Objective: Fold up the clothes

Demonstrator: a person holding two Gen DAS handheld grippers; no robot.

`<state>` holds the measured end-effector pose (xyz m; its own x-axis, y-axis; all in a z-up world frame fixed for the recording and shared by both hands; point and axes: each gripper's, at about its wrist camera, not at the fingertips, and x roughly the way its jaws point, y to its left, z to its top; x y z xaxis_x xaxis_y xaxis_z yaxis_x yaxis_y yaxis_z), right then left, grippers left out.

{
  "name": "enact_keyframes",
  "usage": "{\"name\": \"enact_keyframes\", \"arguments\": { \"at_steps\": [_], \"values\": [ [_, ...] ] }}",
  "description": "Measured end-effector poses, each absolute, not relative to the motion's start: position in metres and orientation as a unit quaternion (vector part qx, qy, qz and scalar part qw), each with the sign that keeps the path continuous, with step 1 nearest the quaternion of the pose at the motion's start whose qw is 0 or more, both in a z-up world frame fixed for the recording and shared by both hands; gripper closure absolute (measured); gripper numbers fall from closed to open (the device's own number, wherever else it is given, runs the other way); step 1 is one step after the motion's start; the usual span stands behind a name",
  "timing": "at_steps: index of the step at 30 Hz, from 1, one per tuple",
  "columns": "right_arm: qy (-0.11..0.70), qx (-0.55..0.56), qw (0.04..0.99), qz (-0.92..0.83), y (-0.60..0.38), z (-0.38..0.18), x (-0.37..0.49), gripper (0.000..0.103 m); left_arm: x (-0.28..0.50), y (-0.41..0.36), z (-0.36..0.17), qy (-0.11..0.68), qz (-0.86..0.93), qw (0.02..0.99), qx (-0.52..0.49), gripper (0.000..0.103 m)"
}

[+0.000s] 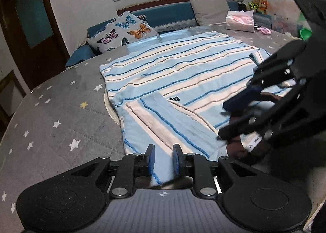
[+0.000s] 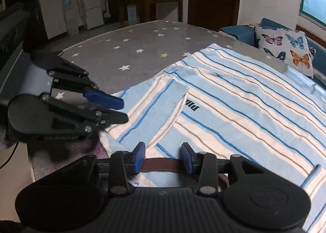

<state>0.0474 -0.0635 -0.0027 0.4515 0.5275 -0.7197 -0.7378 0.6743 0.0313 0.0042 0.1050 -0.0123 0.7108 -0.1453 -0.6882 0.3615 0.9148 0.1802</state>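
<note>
Shirt [image 1: 179, 74]: one (striped), flat on the desk [image 1: 61, 110], collar nearest; both grippers' [image 1: 163, 158] [image 2: 163, 156] jaws apart.

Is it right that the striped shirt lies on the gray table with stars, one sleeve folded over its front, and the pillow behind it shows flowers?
Not quite. The pillow shows butterflies, not flowers; both wrist views show this, most plainly the left one. The rest holds: the striped shirt lies on the gray table with stars, with one sleeve folded over its front.
</note>
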Motion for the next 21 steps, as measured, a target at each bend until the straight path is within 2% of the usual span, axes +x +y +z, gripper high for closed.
{"name": "enact_keyframes", "arguments": {
  "at_steps": [9,11,13,15,21],
  "values": [
    [0.356,-0.152,0.856,0.343,-0.119,0.017,0.025,0.062,-0.028,0.095,-0.002,0.329,-0.193,0.903,0.195,0.061],
    [0.358,-0.161,0.858,0.332,-0.137,0.019,0.017,0.061,-0.034,0.090,-0.004,0.322,-0.208,0.899,0.211,0.059],
    [0.360,-0.167,0.859,0.323,-0.152,0.020,0.009,0.050,-0.037,0.086,-0.007,0.318,-0.220,0.895,0.224,0.058],
    [0.362,-0.173,0.860,0.315,-0.165,0.021,0.001,0.050,-0.037,0.083,-0.010,0.317,-0.228,0.890,0.235,0.055],
    [0.373,-0.217,0.853,0.292,-0.193,0.013,-0.018,0.050,-0.032,0.077,-0.019,0.314,-0.237,0.884,0.253,0.056]
  ]
}}
